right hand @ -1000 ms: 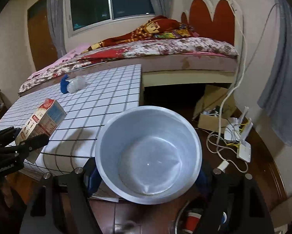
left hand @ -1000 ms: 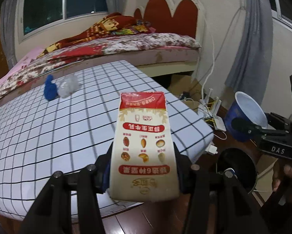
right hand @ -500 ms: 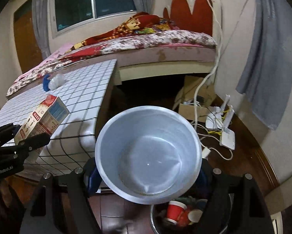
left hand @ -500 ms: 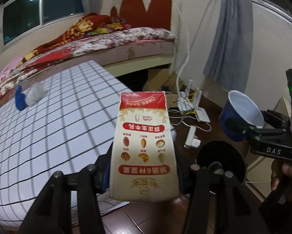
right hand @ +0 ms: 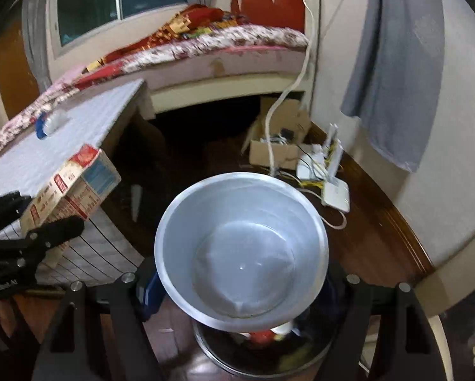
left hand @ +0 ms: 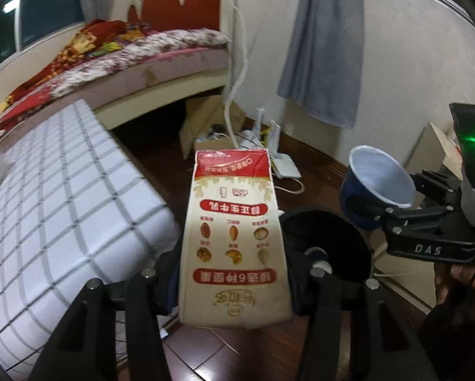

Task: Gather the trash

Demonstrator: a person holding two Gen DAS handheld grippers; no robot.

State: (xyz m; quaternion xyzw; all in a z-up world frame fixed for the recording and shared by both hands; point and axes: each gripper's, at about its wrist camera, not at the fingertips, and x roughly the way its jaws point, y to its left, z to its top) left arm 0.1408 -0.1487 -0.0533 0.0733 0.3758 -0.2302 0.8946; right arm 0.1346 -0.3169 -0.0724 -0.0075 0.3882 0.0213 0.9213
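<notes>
My left gripper [left hand: 234, 273] is clamped on a milk carton [left hand: 234, 241], a tall paperboard box, cream with a red band at the far end, its flat panels scuffed near my pads. The print reads upside down from my camera: Chinese characters in red banners, a "6" in the lower banner, and six small pictures of nuts or pastries in two rows. From the right wrist view the carton's side panel shows a blue-and-white table, too small to read.

My right gripper [right hand: 240, 289] is closed around a paper cup [right hand: 242, 247]: dark blue outside, glossy pale lining, rolled round rim, mouth facing the camera. The right gripper's body carries white "DAS" lettering in the left wrist view.

Both items hang above the floor beside the table [left hand: 62, 197], which wears a white cloth with a dark grid. A round black trash bin [left hand: 332, 241] stands on the wooden floor just below; cups and red scraps lie inside it under the paper cup.
</notes>
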